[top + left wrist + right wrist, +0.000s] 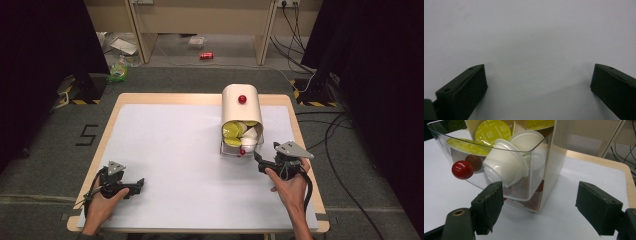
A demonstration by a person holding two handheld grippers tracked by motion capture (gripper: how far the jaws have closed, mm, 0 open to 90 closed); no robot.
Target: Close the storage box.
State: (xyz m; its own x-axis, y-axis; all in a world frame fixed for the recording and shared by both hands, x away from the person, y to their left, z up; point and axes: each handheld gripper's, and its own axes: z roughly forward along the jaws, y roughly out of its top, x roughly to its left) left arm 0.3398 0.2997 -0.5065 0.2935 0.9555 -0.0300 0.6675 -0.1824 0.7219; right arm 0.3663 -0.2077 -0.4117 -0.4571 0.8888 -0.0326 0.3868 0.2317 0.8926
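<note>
From the high view, a cream round-topped dispenser box [241, 107] with a red knob [242, 99] stands toward the far right of the white tabletop [170, 150], its clear plastic drawer [241, 145] pulled out and full of coffee capsules. The right tongs [262, 156] sit just beside that drawer; the left tongs [138, 184] rest well apart at the near left.

In the left gripper view, the jaws stand wide apart over bare tabletop.

In the right gripper view, the jaws are spread apart before the drawer, with white capsules [506, 165], yellow-green foil lids [492, 131] and a red drawer knob [462, 170].

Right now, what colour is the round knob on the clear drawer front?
Glossy red round knob, clearest in the right gripper view.
</note>
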